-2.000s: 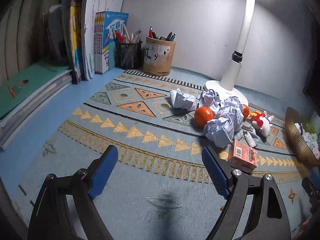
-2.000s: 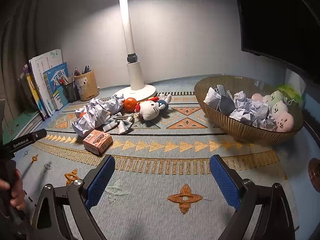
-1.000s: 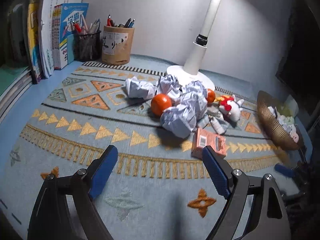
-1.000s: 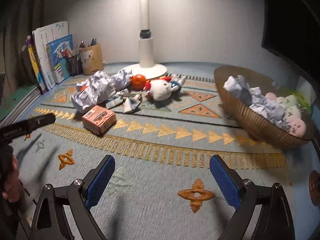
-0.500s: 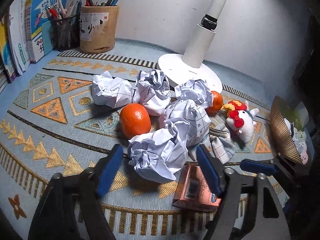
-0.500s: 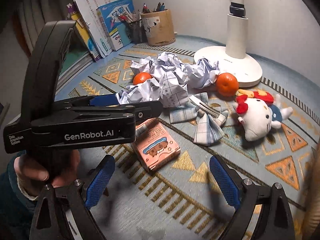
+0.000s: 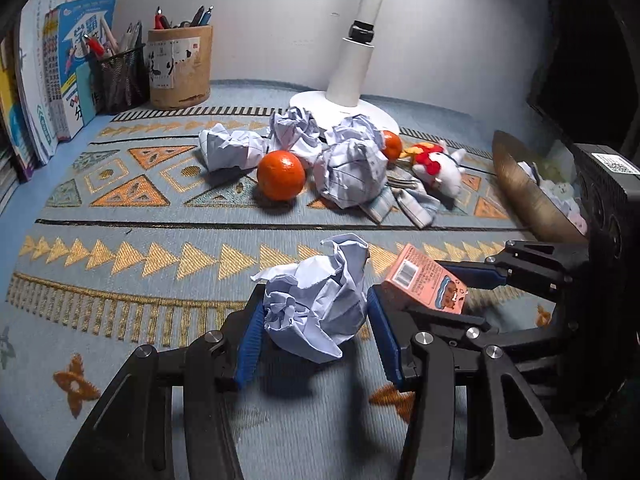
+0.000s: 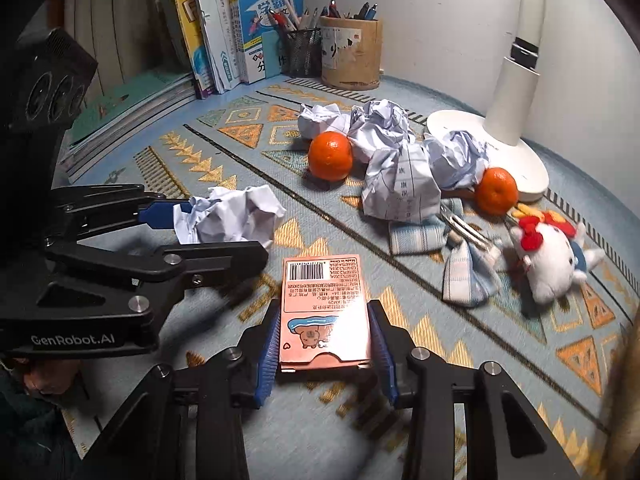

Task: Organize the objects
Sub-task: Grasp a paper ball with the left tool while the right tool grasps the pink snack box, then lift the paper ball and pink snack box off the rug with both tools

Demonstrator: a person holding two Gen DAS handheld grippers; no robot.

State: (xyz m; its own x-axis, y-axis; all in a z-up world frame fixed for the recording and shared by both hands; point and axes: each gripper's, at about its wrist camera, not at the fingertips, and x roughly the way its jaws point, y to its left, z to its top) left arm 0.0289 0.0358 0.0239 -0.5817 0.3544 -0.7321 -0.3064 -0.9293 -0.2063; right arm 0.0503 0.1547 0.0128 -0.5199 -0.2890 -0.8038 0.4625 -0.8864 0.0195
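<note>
My left gripper [image 7: 316,330] is shut on a crumpled paper ball [image 7: 316,304] and holds it above the patterned mat; it shows from the side in the right wrist view [image 8: 228,220]. My right gripper [image 8: 324,344] is shut on a pink card box [image 8: 322,312], also seen in the left wrist view [image 7: 424,280]. Several more paper balls [image 7: 352,172], two oranges [image 7: 280,175] [image 8: 496,191], a folded checked cloth [image 8: 464,264] and a white plush toy [image 8: 552,256] lie near the lamp base [image 8: 480,136].
A woven bowl [image 7: 524,188] with paper balls and small plush toys stands at the right. A brown pen pot [image 7: 180,68], a mesh pen holder [image 7: 120,76] and upright books [image 8: 240,32] stand at the back left. Flat books [image 8: 120,104] lie at the left edge.
Both grippers have closed in on the pile and shut. The left took hold of a paper ball and lifted it off the pile; the right took hold of the pink box.
</note>
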